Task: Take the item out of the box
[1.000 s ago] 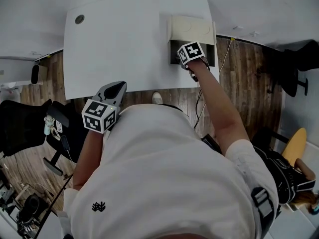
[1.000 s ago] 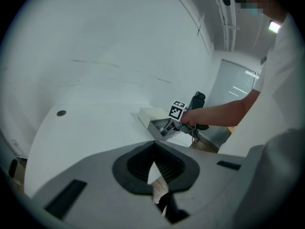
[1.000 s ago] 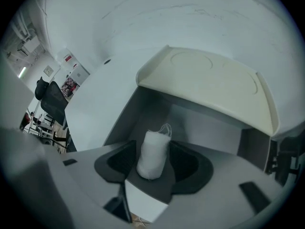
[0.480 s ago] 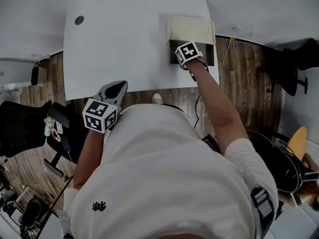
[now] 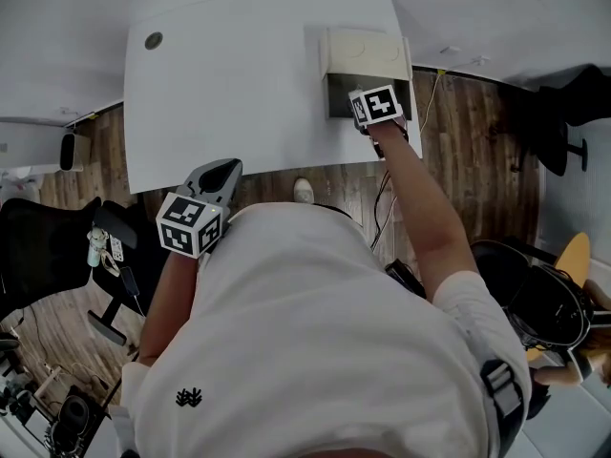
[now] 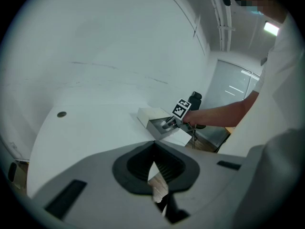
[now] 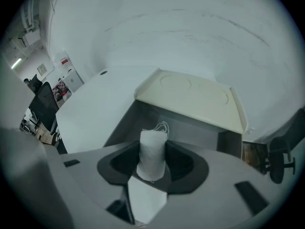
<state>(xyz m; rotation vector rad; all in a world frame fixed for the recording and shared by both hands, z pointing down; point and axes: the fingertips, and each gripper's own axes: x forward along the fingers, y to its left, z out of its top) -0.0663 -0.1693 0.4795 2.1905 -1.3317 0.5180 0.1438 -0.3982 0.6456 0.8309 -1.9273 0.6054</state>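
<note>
**Thread spool gripped at the open box**

The right gripper (image 7: 152, 150), its jaws just closing, clamps a white thread spool (image 7: 153, 136) upright between them. The open box (image 7: 143, 116) lies just beyond the fingertips. The left gripper (image 6: 153, 149) is pinched together, empty.

The thread spool (image 7: 152, 151) looks fibrous, the box (image 7: 190, 125) matt, the table (image 5: 229, 84) smooth.

White short-sleeved T-shirt (image 5: 315, 332), small black emblem (image 5: 188, 396) on its left chest — left gripper (image 5: 225, 168) and right gripper (image 7: 152, 168) grey, black-padded, with black-and-white marker cubes (image 5: 191, 223).
</note>
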